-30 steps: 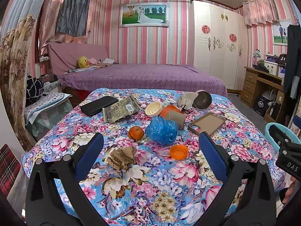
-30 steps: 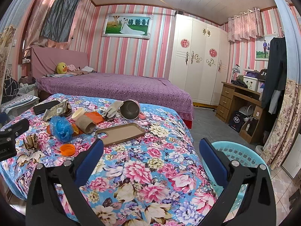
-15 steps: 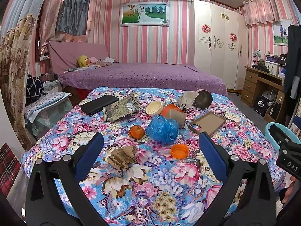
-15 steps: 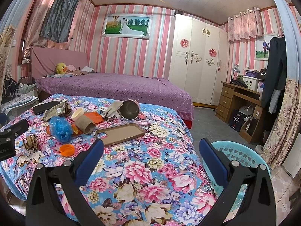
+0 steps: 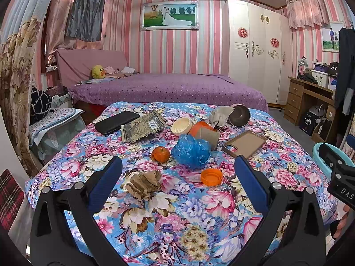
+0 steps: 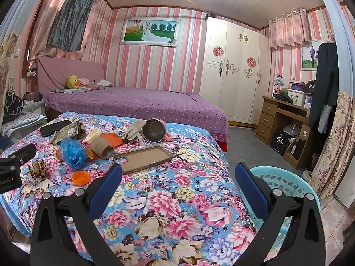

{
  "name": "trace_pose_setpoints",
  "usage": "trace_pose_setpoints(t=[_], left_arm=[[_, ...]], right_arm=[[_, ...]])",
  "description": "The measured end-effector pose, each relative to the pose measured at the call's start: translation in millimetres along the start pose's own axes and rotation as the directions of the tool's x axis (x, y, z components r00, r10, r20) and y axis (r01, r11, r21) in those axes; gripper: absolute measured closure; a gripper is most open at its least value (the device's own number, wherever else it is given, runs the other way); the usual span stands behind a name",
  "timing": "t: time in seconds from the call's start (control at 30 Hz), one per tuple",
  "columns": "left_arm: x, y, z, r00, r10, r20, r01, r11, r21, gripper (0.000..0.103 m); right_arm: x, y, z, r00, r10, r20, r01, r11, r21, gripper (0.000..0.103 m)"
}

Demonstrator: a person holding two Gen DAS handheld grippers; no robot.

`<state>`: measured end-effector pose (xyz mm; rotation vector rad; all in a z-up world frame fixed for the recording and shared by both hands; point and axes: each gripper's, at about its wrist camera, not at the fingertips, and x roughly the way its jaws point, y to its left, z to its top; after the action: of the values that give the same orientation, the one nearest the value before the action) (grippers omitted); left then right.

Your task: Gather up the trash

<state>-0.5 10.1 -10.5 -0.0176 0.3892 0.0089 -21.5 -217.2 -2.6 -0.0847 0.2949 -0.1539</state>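
Left gripper [image 5: 177, 175] and right gripper [image 6: 177, 175] hang wide open, empty; crumpled brown paper [image 5: 145, 182] lies between the left's fingers

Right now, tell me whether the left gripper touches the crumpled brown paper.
Apart: the left wrist view shows the open left gripper short of the crumpled brown paper.

both the left hand-held gripper [image 5: 177, 177] and right hand-held gripper [image 6: 177, 177] hover level, jaws spread wide, empty.

blue plastic bag [image 5: 191, 151], orange cap [image 5: 211, 177], floral tablecloth [image 5: 193, 217], turquoise basket [image 6: 286, 182]
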Motion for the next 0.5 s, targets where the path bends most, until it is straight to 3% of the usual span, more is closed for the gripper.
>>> trace_pose_setpoints(t=[0.5], left_arm=[[-0.3,-2.6,0.7,1.000,0.003,-0.005,-0.003,1.000,0.000,0.005]], right_arm=[[1.0,0.6,0.9,1.000,0.000,-0.001,0.000,1.000,0.011,0.004]])
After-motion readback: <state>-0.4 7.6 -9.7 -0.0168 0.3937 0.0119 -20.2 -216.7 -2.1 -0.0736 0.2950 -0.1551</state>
